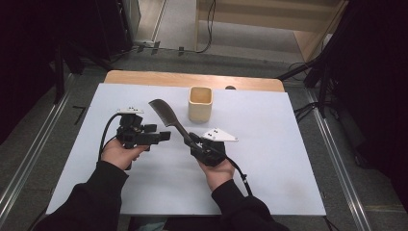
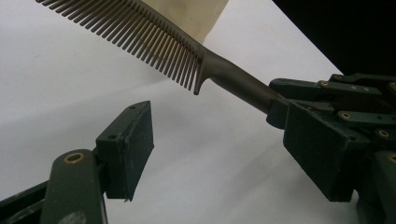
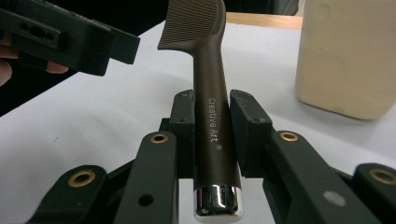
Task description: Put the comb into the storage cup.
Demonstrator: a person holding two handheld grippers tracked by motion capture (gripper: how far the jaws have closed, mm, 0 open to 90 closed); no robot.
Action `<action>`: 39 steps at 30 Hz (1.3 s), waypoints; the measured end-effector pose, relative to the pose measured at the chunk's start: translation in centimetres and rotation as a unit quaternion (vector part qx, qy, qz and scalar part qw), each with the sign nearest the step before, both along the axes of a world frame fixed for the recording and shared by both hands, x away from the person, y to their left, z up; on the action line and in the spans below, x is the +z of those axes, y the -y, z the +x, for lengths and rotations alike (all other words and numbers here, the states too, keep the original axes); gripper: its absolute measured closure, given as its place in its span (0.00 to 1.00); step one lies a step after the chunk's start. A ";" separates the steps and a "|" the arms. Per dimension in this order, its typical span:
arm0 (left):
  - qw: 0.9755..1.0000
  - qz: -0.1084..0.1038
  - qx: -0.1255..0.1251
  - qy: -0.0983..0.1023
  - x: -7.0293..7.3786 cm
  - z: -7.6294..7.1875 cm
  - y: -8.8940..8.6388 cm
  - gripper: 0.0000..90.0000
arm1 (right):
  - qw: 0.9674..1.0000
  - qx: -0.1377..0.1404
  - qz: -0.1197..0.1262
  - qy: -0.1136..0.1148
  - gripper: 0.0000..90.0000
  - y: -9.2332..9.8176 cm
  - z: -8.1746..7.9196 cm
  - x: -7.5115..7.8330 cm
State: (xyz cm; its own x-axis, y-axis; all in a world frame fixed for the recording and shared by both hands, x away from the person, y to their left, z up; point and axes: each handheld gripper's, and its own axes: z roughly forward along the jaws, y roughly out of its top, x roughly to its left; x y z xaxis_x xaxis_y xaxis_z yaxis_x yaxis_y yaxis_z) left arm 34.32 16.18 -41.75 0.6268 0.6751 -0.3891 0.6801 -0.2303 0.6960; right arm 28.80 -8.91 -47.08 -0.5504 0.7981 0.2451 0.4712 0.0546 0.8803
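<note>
Right tool (image 3: pixel 211 140) clamped on comb (image 3: pixel 210 112) handle; left tool (image 2: pixel 224 154) held wide, empty. Comb judged light, stiff, smooth; best gripped mid-handle, teeth avoided.

On the table (image 1: pixel 288 159), the cup (image 1: pixel 200 103) stands toward the far edge, near the middle. The comb (image 1: pixel 166 118) slants in front of the cup and slightly to its left, teeth end farther away, handle end nearer, lifted off the surface. The right gripper (image 1: pixel 196 143) sits at the near end of the comb, its jaws on either side of the handle. The left gripper (image 1: pixel 163 136) lies left of the comb, just beside it, apart from it
</note>
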 end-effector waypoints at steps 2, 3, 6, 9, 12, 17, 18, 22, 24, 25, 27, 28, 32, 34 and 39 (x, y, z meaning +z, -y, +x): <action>1.000 -0.004 0.003 -0.004 0.0 0.1 0.1 0.28 | 1.000 -0.002 0.000 0.001 0.78 -0.1 0.0 0.0; 1.000 -0.006 0.005 -0.005 0.0 0.1 0.2 0.28 | 1.000 -0.002 0.000 0.001 0.78 -0.1 0.0 0.0; 1.000 -0.011 0.006 -0.009 0.0 0.2 0.3 0.28 | 1.000 -0.004 -0.001 0.005 0.78 -0.3 0.1 0.0; 1.000 -0.013 0.010 -0.009 0.1 0.3 0.4 0.28 | 1.000 -0.006 0.001 0.005 0.78 -0.5 0.1 -0.1; 1.000 -0.015 0.015 -0.011 0.1 0.6 0.5 0.28 | 1.000 -0.006 0.002 0.007 0.78 -0.8 0.2 -0.1; 0.999 -0.017 0.028 -0.017 -0.1 0.9 0.7 0.28 | 1.000 -0.011 0.005 0.008 0.78 -1.3 0.4 0.0; 0.999 -0.017 0.029 -0.017 -0.1 0.9 0.7 0.29 | 1.000 -0.011 0.006 0.008 0.78 -1.4 0.4 0.0; 0.999 -0.018 0.032 -0.019 -0.3 1.0 0.8 0.29 | 1.000 -0.013 0.007 0.011 0.78 -1.7 0.4 0.0; 0.999 -0.020 0.035 -0.020 -0.3 1.1 0.9 0.29 | 1.000 -0.013 0.009 0.010 0.78 -1.8 0.4 0.0; 0.999 -0.023 0.038 -0.021 -0.4 1.1 0.9 0.29 | 1.000 -0.014 0.010 0.011 0.78 -1.9 0.4 0.0; 0.998 -0.028 0.044 -0.023 -0.4 1.2 1.0 0.29 | 1.000 -0.015 0.012 0.010 0.78 -2.0 0.4 0.1; 0.998 -0.031 0.048 -0.023 -0.4 1.2 1.0 0.29 | 1.000 -0.015 0.012 0.012 0.78 -2.1 0.4 0.1; 0.997 -0.045 0.060 -0.029 -0.5 1.4 1.2 0.30 | 1.000 -0.020 0.013 0.017 0.78 -2.3 0.4 0.1; 0.997 -0.046 0.063 -0.025 -0.5 1.4 1.5 0.30 | 0.999 -0.023 0.015 0.018 0.78 -2.4 0.4 0.1; 0.996 -0.048 0.073 -0.018 -0.6 1.5 1.9 0.30 | 0.999 -0.024 0.018 0.019 0.78 -2.6 0.3 0.1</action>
State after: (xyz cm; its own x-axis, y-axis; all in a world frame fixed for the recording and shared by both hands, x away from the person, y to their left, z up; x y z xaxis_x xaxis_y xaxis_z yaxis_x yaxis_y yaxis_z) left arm 35.80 14.32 -42.32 0.5088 0.7167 -0.4769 0.7270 -0.0611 0.6839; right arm 29.11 -6.26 -47.02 -0.5215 0.8147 0.2536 0.4396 0.0018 0.8982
